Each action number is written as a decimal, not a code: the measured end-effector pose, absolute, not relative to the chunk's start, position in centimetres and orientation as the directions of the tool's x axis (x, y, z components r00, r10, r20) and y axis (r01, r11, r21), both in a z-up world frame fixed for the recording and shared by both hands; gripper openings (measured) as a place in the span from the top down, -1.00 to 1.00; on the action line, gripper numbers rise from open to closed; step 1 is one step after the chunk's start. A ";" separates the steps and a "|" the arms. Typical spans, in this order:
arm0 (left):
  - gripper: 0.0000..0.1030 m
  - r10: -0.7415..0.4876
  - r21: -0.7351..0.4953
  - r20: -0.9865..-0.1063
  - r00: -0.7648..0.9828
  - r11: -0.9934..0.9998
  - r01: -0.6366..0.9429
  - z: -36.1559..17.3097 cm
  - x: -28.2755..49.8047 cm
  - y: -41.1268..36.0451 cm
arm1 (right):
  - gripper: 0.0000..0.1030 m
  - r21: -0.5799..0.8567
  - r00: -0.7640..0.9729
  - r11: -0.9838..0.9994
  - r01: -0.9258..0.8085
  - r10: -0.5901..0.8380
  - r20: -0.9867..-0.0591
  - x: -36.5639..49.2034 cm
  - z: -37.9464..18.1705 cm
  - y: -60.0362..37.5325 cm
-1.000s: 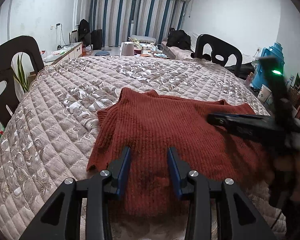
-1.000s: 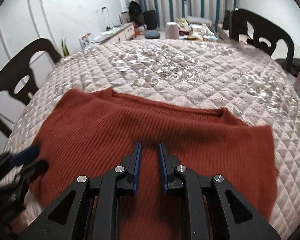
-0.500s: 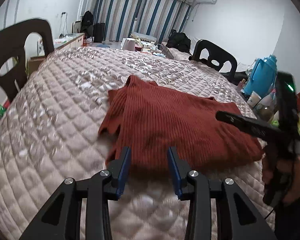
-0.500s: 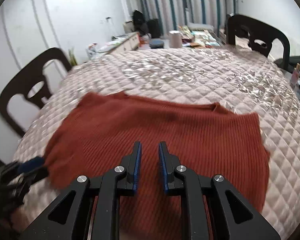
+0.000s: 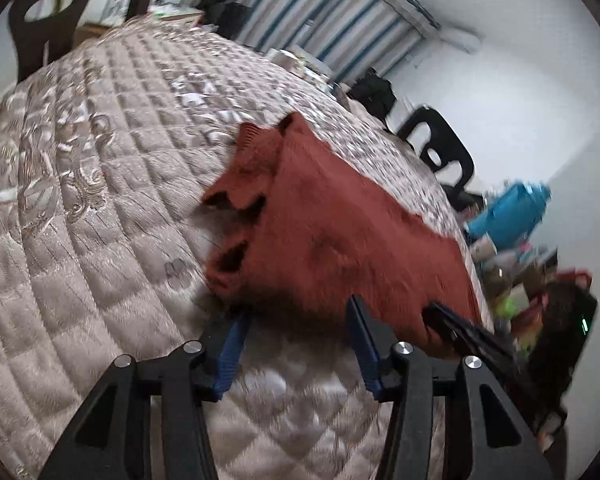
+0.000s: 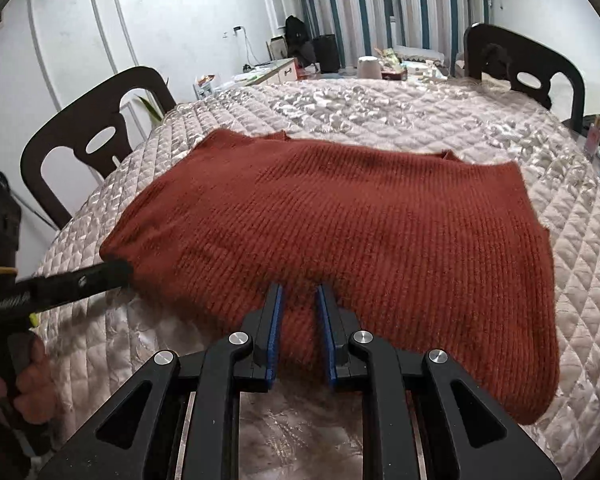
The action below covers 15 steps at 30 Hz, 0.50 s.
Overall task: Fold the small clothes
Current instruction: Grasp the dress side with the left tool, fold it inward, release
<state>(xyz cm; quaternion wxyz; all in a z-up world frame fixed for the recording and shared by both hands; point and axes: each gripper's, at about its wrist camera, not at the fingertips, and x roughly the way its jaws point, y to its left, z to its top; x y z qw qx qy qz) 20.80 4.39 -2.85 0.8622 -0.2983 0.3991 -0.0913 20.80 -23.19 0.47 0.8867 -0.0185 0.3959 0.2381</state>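
Left wrist view: rust-red ribbed knit sweater lay mid-frame on the quilted beige counter. Left tongs at lower centre had just been opening, pads apart at the sweater's near hem, gripping nothing.

Right wrist view: sweater spread flat across centre. Right tongs at lower centre clamped on its near hem.

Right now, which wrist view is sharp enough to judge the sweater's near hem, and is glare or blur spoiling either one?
Right wrist view: sharp, the rust-red sweater shows its ribbing down to the hem; sheen on the quilted cover stays beyond the sweater. Left wrist view: tilted and motion-blurred, sweater edges smeared, shadow under the hem by the left gripper. Both bend straight lines at the rim.
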 end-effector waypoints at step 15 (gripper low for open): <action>0.77 -0.375 -0.501 -0.568 0.733 0.863 0.054 2.7 23.5 1.3 | 0.65 0.205 0.603 0.895 -0.397 0.423 -0.677 20.0 1.0 -24.8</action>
